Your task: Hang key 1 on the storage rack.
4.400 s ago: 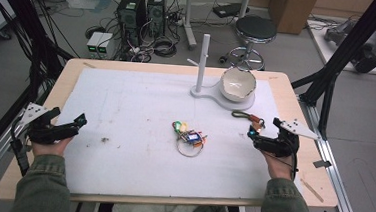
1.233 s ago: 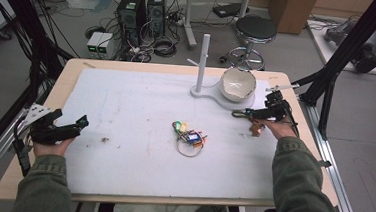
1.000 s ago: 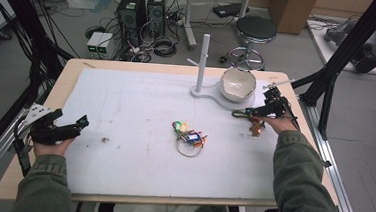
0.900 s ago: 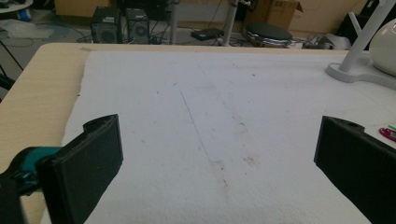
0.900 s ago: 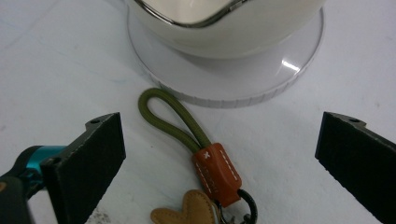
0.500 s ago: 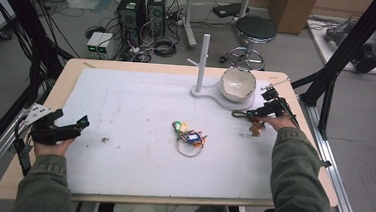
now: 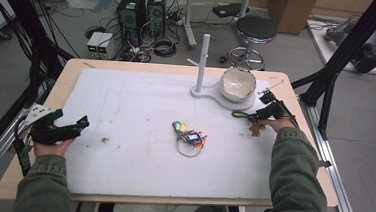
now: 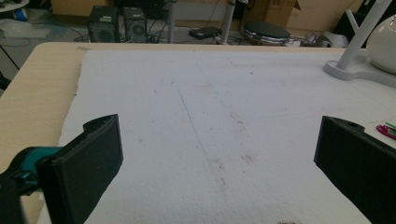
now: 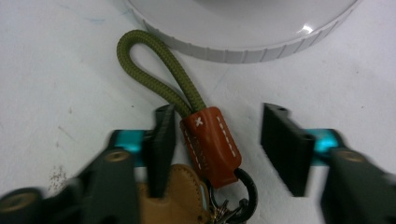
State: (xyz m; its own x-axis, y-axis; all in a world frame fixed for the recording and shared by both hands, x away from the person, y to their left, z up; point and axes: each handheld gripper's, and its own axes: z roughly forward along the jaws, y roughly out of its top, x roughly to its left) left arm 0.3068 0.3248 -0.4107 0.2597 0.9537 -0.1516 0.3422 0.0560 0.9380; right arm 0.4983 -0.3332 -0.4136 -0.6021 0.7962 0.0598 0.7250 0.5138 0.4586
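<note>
Since the earlier high view the right gripper [image 7: 261,113] has reached to the keychain [image 7: 247,121] beside the stand base [image 7: 216,97], while the left gripper [image 8: 215,154] gapes idle, and the right gripper view shows open jaws straddling the leather tab [image 9: 210,144], so squeeze squarely there.
</note>
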